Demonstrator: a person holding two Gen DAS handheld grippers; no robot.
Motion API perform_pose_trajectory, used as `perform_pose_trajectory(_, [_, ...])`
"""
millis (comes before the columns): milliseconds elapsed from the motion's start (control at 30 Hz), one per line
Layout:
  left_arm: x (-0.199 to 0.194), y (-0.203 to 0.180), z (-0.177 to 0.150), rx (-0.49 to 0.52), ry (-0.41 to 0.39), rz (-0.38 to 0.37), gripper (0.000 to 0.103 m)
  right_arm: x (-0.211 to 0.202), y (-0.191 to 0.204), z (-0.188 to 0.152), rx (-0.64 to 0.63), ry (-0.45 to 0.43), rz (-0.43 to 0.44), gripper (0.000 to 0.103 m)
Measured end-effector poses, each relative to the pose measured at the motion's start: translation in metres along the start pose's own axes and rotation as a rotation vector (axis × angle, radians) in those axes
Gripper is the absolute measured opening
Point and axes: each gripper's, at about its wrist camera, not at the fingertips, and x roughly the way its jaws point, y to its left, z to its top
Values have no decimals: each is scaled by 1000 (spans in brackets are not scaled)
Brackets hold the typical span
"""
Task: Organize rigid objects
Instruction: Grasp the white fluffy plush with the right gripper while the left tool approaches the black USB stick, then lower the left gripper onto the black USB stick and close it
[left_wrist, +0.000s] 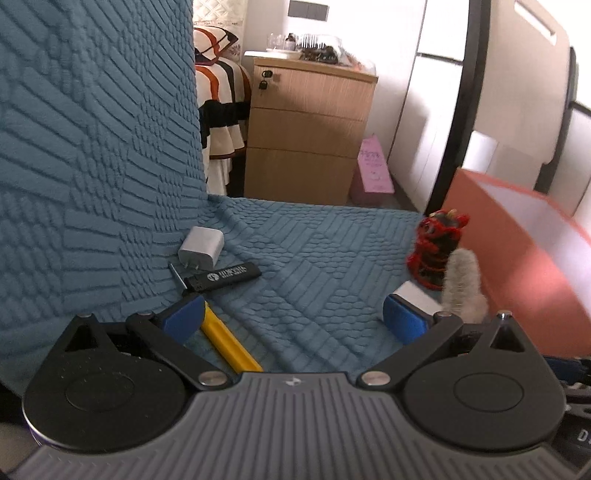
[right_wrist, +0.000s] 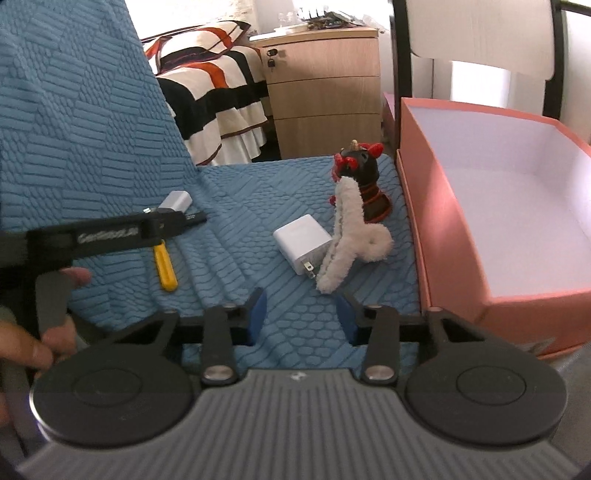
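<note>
Both claws are held over the blue textured sofa cover (right_wrist: 303, 206) with nothing gripped; the left gripper (left_wrist: 293, 317) is spread wide, the right gripper (right_wrist: 301, 314) moderately open; a yellow-handled tool (left_wrist: 229, 341) lies just beside the left claw's blue pad; a black USB stick (left_wrist: 223, 277) and a white charger (left_wrist: 201, 243) are seen beyond it; a second white charger (right_wrist: 303, 238), a furry white hair clip (right_wrist: 351, 236) and a red-and-black figurine (right_wrist: 364, 184) are grouped near the pink box (right_wrist: 443, 229) at the sofa's edge.

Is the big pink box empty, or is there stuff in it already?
Empty, as far as shows: the pink box has only bare white floor and walls inside. Its nearest corner is hidden behind its wall.
</note>
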Motion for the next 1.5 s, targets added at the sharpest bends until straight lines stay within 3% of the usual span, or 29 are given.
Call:
perform_pose_trajectory(67, [9,-1,3,32,4,31,103,4,4,-3,-37,-18,-29,26])
perform_pose_trajectory(300, [44,7,16,135,23,135,103,23,1,0,-27,-52,-68,26])
perform_pose_trajectory(467, [67,8,18,214,53,161,103,40,0,4,-35,-55,-104,26])
perform_pose_trajectory(700, [100,13,21,238,135,134,100,63,-8,8,-34,-36,-170,26])
perform_pose_trajectory(933, [127,12,16,334,194,184,91,84,-20,8,40,14,-116,26])
perform_pose_trajectory(1200, [129,14,13,349,196,178,87,92,-27,7,109,41,-77,26])
perform_pose_trajectory(1367, [126,17,13,311,206,146,77,90,-27,7,118,45,-63,19])
perform_pose_trajectory(1500, [122,21,13,237,231,101,63,84,-26,8,103,44,-65,15])
